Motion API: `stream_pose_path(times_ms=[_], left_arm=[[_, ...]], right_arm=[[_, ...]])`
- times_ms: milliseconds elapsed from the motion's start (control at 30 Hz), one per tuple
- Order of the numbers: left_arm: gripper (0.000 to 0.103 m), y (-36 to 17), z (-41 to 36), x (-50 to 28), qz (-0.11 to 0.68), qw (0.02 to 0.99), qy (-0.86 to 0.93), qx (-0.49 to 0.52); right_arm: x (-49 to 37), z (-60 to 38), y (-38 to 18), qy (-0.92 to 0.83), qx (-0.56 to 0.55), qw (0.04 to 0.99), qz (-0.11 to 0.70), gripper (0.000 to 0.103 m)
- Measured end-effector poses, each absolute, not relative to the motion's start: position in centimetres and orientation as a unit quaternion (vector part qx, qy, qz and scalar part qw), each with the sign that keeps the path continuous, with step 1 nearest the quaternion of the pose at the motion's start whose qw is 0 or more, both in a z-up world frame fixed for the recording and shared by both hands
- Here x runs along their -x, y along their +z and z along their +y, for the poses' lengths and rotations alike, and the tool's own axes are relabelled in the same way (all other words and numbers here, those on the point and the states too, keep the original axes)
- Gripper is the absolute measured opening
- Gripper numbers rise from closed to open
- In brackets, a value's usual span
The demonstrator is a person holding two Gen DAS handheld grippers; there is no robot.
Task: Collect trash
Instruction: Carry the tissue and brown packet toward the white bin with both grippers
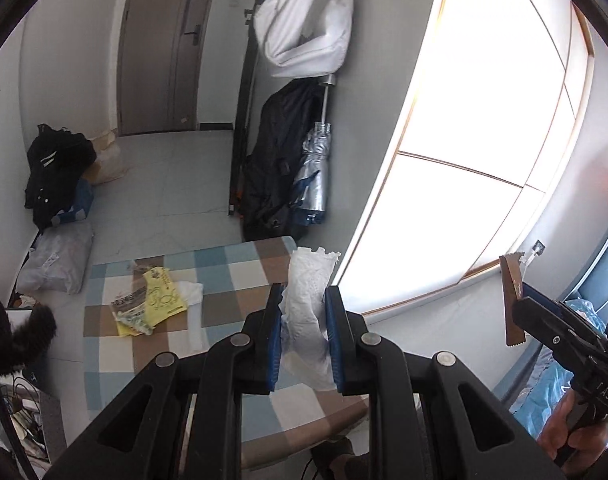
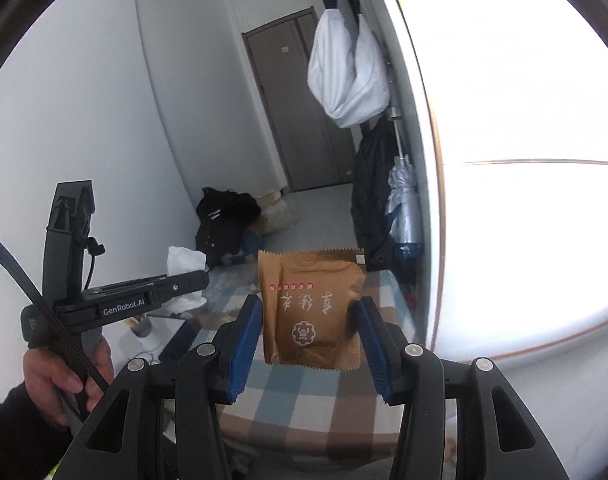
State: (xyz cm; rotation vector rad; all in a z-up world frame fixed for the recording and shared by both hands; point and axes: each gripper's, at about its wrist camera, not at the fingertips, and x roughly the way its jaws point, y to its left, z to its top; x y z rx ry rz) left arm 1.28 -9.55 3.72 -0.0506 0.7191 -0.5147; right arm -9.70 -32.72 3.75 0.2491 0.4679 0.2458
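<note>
My left gripper [image 1: 304, 300] is shut on a crumpled white tissue [image 1: 308, 300], held up above the checked cushion [image 1: 223, 272]. My right gripper [image 2: 310, 308] is shut on a flat brown snack packet [image 2: 308, 304] with red print, lifted clear of the same cushion [image 2: 287, 396]. The other gripper shows at each view's edge: the right gripper [image 1: 522, 304] with the brown packet [image 1: 512, 300] in the left wrist view, the left gripper [image 2: 195, 280] with the tissue [image 2: 183, 260] in the right wrist view. A yellow wrapper [image 1: 159, 296] and printed paper scraps lie on the cushion's far left part.
A bright window [image 1: 484, 120] fills the right side. A black bag [image 1: 271, 164] and a folded silver umbrella [image 1: 314, 172] stand by the wall. Dark clothes [image 1: 55, 168] and plastic bags [image 1: 59, 260] lie on the floor at left. A closed door [image 1: 163, 44] is at the back.
</note>
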Motion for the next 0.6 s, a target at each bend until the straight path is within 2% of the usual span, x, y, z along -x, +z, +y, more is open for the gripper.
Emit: stream_pose_path(times_ms=[333,600], left_arm=[[0.015,3.5,-18.0,-1.7,0.365,0.874,-0.319,0.004],[0.015,0.7,-24.4,-2.8,0.413,0.833,-0.368,-0.016]], right_arm=[[10.9,-40.8,2.8,0.044,-0.146,0.960,0.234,0.049],[10.6,-46.9,-1.2,-0.013,-0.178,0.948,0.264,0.049]])
